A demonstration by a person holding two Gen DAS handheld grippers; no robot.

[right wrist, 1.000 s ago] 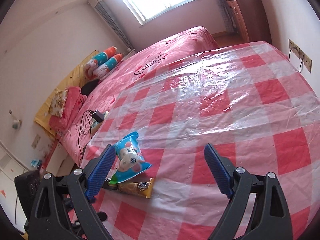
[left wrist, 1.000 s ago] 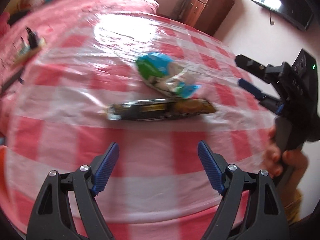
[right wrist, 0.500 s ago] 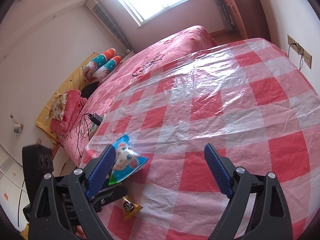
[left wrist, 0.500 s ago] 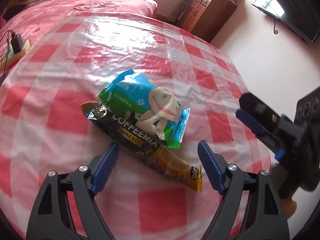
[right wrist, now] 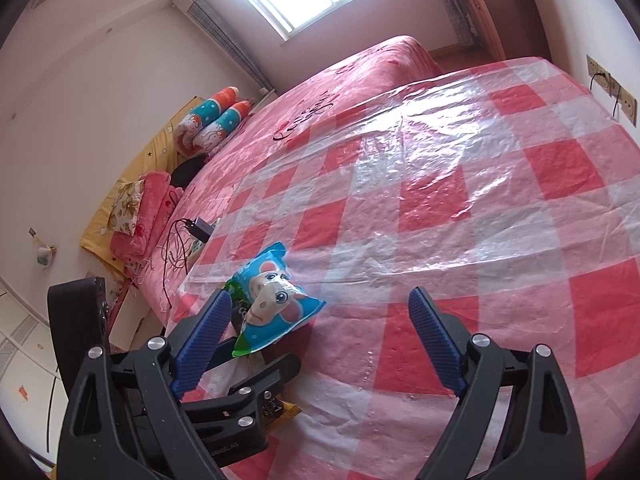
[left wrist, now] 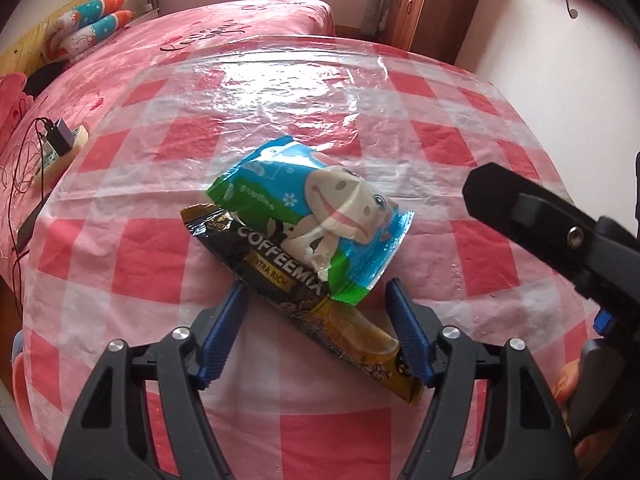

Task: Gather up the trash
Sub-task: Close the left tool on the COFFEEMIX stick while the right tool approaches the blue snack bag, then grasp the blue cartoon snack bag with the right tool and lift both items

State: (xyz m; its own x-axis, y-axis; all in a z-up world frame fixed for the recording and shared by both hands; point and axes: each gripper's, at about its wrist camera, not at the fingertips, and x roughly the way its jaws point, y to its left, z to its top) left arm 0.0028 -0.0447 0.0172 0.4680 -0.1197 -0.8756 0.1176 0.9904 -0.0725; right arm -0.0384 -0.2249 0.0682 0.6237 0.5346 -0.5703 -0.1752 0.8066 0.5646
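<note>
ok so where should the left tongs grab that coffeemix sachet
Grip the coffeemix sachet across its narrow width at the bare gold-and-black stretch nearest the camera, coming down from above. It lies flat and long on the checked cloth, and its far part sits under the blue cartoon wrapper. The left tongs already straddle that free stretch, closing, pads not yet pressing.
</note>
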